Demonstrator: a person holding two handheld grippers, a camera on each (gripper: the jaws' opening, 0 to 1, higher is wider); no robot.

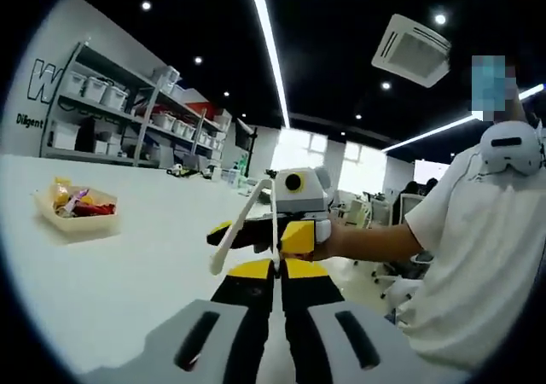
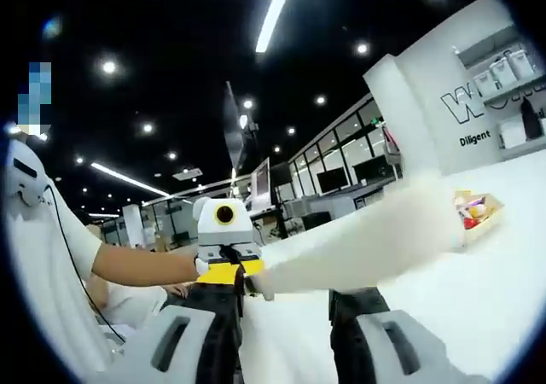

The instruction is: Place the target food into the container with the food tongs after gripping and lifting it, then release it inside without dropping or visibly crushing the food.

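Note:
White food tongs (image 1: 241,224) hang in the air between both grippers. In the left gripper view my left gripper (image 1: 278,270) is shut on the near tip of one tongs arm. My right gripper (image 1: 260,233) comes in from the right, its jaws on either side of the two tongs arms. In the right gripper view the tongs (image 2: 367,243) run blurred and large from the left gripper (image 2: 229,272) up to the right, between my right gripper's (image 2: 286,320) wide-set jaws. A pale tray (image 1: 51,206) of wrapped food (image 1: 78,203) sits far left on the table; the same tray (image 2: 488,216) appears at the right.
The white table (image 1: 128,273) stretches wide around the tray. Shelves with white bins (image 1: 111,102) stand behind it against the wall. A person in a white shirt (image 1: 478,256) stands close at the right, one forearm (image 2: 136,266) reaching to the left gripper.

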